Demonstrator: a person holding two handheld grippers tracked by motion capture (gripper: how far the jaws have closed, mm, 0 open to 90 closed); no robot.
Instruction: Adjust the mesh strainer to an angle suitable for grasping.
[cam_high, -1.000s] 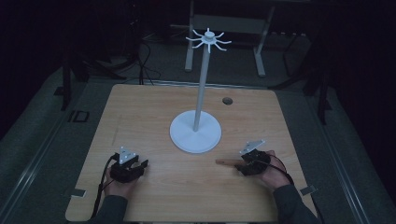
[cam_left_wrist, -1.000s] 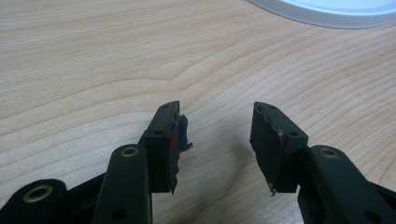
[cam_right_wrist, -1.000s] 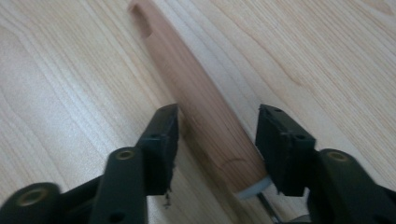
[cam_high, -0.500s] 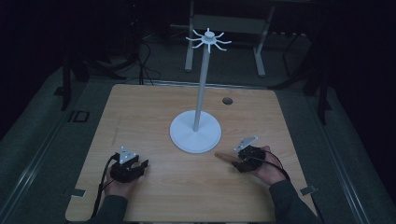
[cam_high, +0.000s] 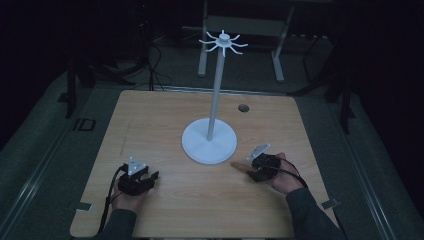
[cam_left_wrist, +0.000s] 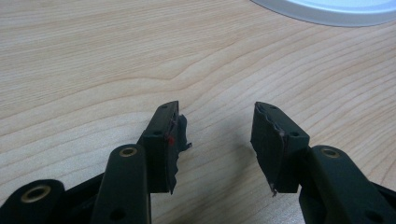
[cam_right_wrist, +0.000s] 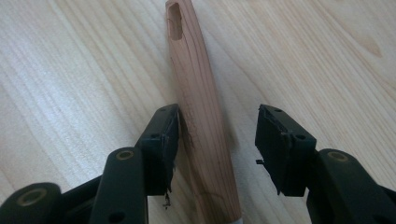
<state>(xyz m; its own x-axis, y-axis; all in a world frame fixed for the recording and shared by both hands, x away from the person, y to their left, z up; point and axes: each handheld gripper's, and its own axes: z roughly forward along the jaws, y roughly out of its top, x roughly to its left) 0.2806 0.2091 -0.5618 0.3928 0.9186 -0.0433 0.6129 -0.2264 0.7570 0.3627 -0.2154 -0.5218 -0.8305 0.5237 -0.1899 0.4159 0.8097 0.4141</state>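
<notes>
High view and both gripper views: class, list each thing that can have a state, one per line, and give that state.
White hook stand: upright on the table, hooks bare.
Slim wooden handle with a slot at its end: lying flat on the table, between the right gripper's jaws, not clamped.
Right gripper: open, jaws either side of the handle.
Left gripper: open, nothing between its jaws.
Light wooden table: level.

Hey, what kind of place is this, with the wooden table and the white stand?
Probably a dim lab or recording workspace, not a home: a bare wooden table carries just a white hook stand, with cables trailing on the floor and metal frame legs behind it.
</notes>
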